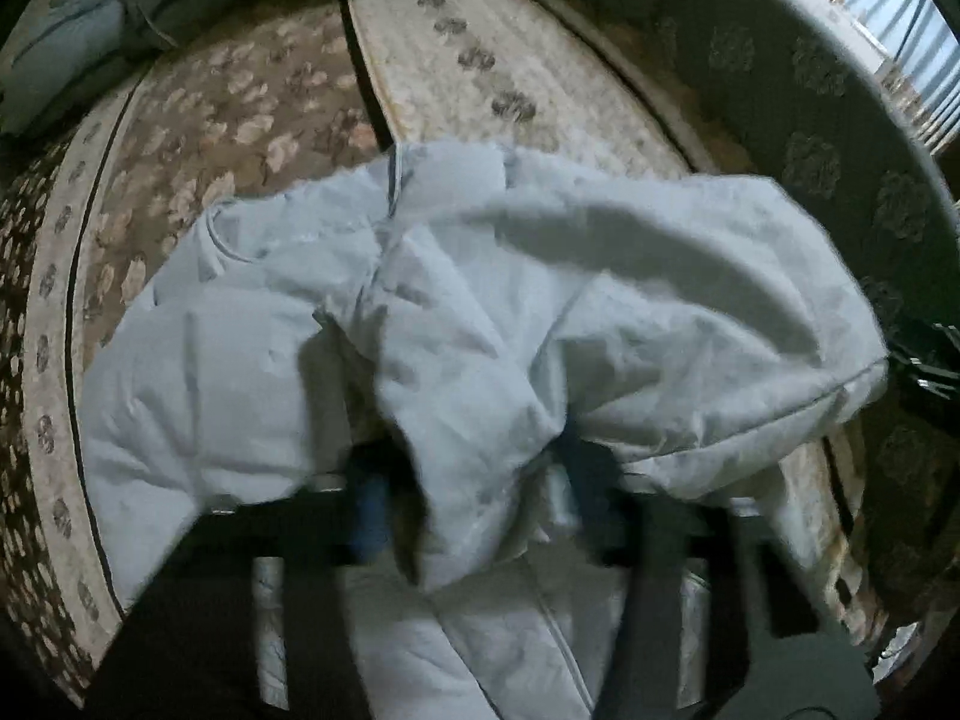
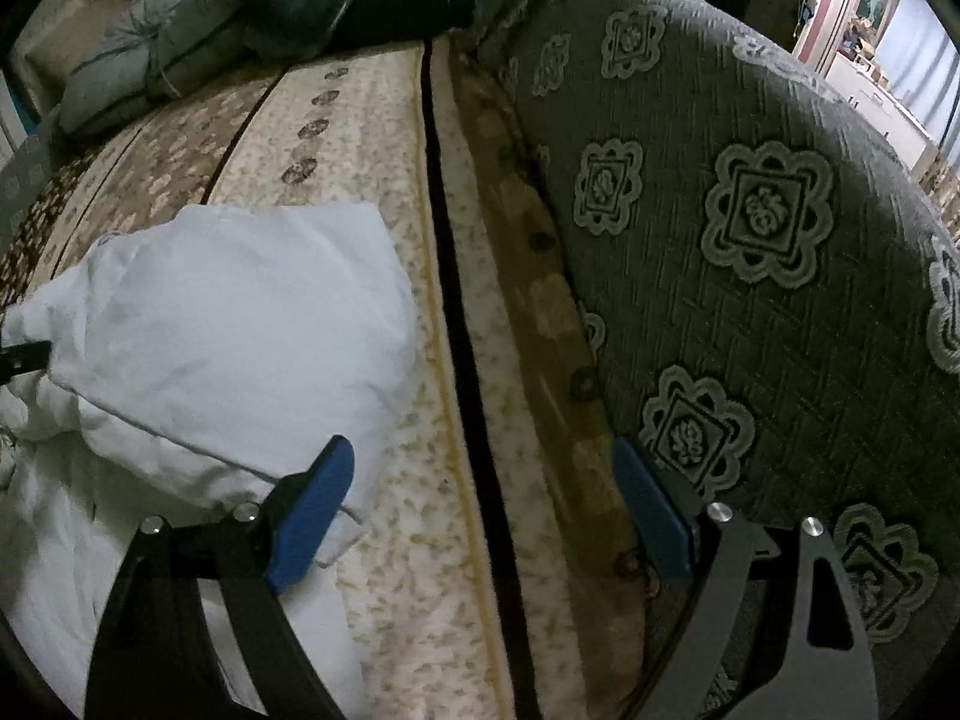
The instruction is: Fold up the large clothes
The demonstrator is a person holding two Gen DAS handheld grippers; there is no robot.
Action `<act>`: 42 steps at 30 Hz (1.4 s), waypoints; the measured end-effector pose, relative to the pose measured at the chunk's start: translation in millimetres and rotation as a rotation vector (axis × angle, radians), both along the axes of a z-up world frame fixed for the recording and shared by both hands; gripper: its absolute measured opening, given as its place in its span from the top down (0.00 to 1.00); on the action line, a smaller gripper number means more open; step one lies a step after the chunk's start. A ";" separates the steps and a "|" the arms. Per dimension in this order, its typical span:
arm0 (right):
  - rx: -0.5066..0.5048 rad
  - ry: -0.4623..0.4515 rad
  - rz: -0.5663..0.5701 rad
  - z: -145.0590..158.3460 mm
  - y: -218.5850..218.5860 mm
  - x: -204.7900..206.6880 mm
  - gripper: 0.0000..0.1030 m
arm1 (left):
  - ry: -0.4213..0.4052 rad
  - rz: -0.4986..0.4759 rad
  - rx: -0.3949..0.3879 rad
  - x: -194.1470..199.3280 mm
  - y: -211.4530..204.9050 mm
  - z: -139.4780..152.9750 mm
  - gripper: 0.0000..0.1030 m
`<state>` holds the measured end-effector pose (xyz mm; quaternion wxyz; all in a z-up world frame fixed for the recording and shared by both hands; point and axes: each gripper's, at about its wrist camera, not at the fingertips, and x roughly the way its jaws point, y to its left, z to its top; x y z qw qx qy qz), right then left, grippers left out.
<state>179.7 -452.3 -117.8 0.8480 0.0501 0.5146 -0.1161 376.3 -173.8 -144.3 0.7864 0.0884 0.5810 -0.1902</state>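
Note:
A large pale grey-white padded garment (image 1: 480, 312) lies bunched on a patterned sofa seat. In the left wrist view a fold of it drapes down between my left gripper's (image 1: 474, 498) blue pads; the view is blurred, and the jaws stand fairly wide around the cloth. In the right wrist view the same garment (image 2: 228, 324) lies at the left. My right gripper (image 2: 480, 516) is open and empty, its left blue pad (image 2: 312, 516) just over the garment's edge and its right pad (image 2: 654, 516) near the sofa back.
The floral beige and brown seat cushions (image 2: 372, 138) run away from me, with a dark seam (image 2: 462, 312) between them. A green patterned backrest (image 2: 750, 228) rises on the right. Folded grey and dark green bedding (image 2: 252, 6) is stacked at the far end.

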 end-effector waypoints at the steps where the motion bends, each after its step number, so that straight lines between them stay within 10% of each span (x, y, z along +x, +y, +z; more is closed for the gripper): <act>1: 0.002 0.001 -0.001 -0.7 -0.4 -0.5 0.15 | -0.006 0.007 0.003 -0.1 -0.5 -0.7 0.69; 3: 0.001 -0.001 0.000 -0.7 -0.7 -1.2 0.15 | -0.022 0.039 0.016 0.9 2.0 4.9 0.91; 13: 0.030 -0.059 0.017 17.8 19.5 2.4 0.15 | -0.256 0.367 0.024 -9.3 143.9 97.9 0.96; 20: 0.130 -0.048 0.054 8.1 56.3 13.7 0.15 | -0.095 0.468 0.163 -65.4 242.9 -10.6 0.95; 25: 0.097 -0.046 0.152 8.3 102.5 16.9 0.15 | -0.126 0.455 0.227 -95.4 232.0 -47.9 0.95; 31: 0.046 -0.141 0.262 23.9 140.7 11.8 0.15 | -0.211 0.483 0.166 -118.2 236.3 6.3 0.71; 33: 0.042 -0.186 0.276 30.5 152.1 13.0 0.15 | -0.239 0.481 0.142 -120.5 240.1 26.2 0.44; 38: 0.081 -0.220 0.263 35.3 176.3 27.1 0.15 | -0.251 0.379 0.051 -110.8 199.8 46.8 0.40; 40: 0.134 -0.229 0.272 33.0 183.1 33.4 0.16 | -0.253 0.363 0.035 -102.2 183.5 45.6 0.48; 42: 0.188 -0.224 0.273 26.0 187.9 38.8 0.40 | -0.232 0.346 0.051 -95.6 169.7 36.6 0.90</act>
